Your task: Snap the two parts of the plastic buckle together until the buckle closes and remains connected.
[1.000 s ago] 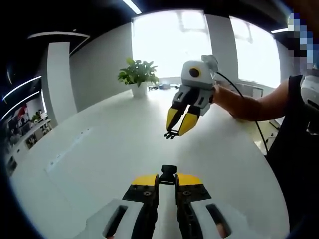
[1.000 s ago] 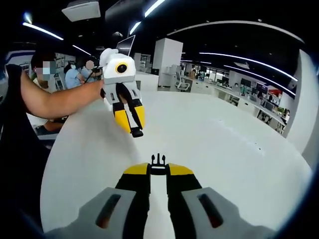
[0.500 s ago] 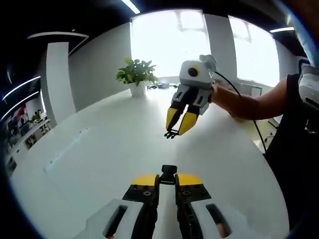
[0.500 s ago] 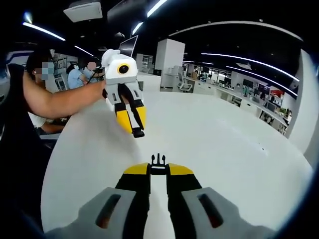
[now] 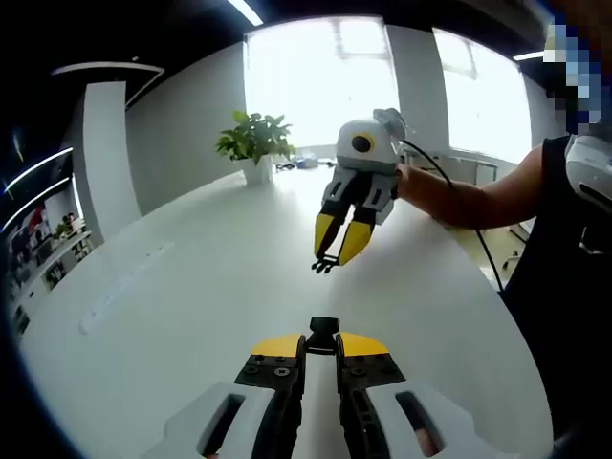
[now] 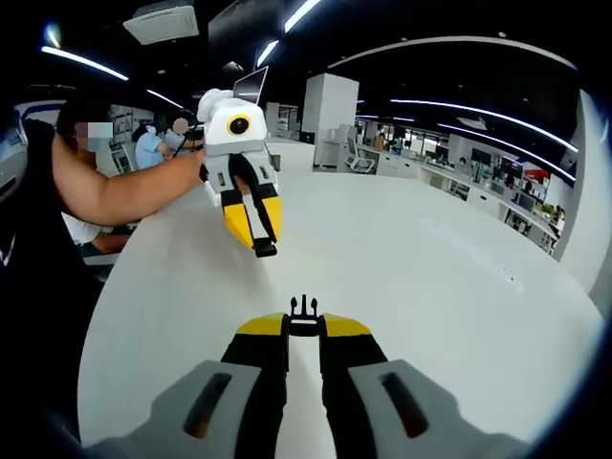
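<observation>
Gripping the socket half of the buckle [image 5: 323, 331], left gripper [image 5: 321, 346] has its yellow-tipped jaws clamped on it, black piece sticking out just past the tips. Same gripper seen in the right gripper view [image 6: 259, 237], held up above the white table [image 6: 430, 287] by a bare forearm [image 6: 124, 191], the black socket piece [image 6: 265, 249] at its tips. Right gripper [image 6: 303, 327] clenched on the pronged half of the buckle [image 6: 303, 312], prongs pointing forward out of the jaws. In the left gripper view, right gripper [image 5: 337, 251] hangs over the table [image 5: 191, 316], tips angled down, pronged piece [image 5: 324, 263] pinched at the ends. The two halves are apart, each in its own gripper, both above the table, roughly facing one another. Cable [image 5: 459, 201] runs from the right gripper back along the person's arm [image 5: 478, 201]. Potted plant [image 5: 254, 143] sits at the table's far edge, beyond the right gripper, bright windows [image 5: 316, 86] behind it. On the other side of the table, office desks [image 6: 459, 182] under ceiling light strips [image 6: 478, 105], seated people [image 6: 153, 143] behind the left gripper's arm.
</observation>
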### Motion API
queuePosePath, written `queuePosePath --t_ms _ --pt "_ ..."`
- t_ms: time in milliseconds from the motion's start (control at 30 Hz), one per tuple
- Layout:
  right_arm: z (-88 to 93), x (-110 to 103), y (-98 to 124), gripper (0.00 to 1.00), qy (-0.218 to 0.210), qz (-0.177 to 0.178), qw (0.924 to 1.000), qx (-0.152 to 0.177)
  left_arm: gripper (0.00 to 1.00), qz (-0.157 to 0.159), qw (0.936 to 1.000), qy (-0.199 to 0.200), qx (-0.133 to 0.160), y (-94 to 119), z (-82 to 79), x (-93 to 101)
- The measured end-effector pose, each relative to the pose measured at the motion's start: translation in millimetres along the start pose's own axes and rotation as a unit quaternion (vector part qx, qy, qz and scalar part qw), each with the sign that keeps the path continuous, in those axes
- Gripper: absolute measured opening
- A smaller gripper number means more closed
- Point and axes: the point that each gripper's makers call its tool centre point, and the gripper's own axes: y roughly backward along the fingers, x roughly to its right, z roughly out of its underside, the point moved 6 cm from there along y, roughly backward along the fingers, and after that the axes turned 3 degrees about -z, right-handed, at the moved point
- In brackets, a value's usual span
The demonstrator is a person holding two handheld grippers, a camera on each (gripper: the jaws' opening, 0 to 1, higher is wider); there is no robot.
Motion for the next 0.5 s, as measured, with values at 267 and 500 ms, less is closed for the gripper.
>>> queuePosePath --t_ms 267,500 --pt "-2.4 1.1 -1.6 0.11 0.003 -0.014 0.9999 -0.002 0.10 0.000 1.0000 -0.009 -0.003 1.0 -5.0 -3.4" --pt "-4.9 7.4 -2.4 0.11 0.009 -0.018 0.9997 -0.009 0.10 0.005 0.9999 -0.009 -0.003 1.3 -5.9 -10.9"
